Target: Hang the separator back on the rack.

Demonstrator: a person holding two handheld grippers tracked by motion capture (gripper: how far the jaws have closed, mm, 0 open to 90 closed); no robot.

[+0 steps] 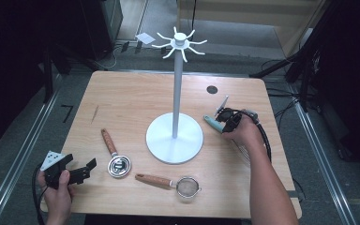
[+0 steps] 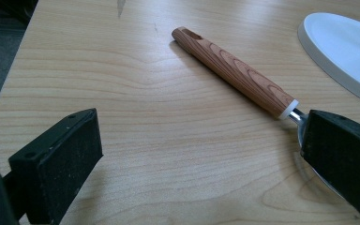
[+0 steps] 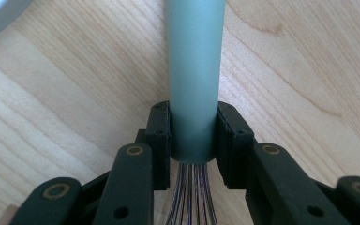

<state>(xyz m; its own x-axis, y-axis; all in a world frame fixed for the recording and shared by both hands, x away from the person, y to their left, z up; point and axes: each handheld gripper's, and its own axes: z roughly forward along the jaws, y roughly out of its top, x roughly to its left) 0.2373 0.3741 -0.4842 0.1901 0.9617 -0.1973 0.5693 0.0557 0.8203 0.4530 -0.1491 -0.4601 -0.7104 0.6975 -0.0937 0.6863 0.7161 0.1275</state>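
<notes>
A white hanging stand (image 1: 177, 89) with hooks on top rises from a round base (image 1: 174, 145) at the table's middle. My right gripper (image 1: 229, 123) is to the right of that base, shut on the grey-green handle of a whisk (image 1: 213, 123). In the right gripper view the jaws clamp the whisk handle (image 3: 194, 70) from both sides, with the wires (image 3: 190, 197) running back between them. My left gripper (image 1: 82, 171) is open at the front left, just left of a wood-handled spoon (image 1: 114, 152). In the left gripper view the spoon's handle (image 2: 234, 70) lies ahead of the gripper (image 2: 201, 159), its bowl partly behind the right jaw.
A wood-handled strainer (image 1: 168, 183) lies near the front edge, below the stand's base (image 2: 347, 51). A dark round hole (image 1: 212, 89) marks the table at the back right. Dark frames, rails and cables surround the wooden table (image 1: 131, 98).
</notes>
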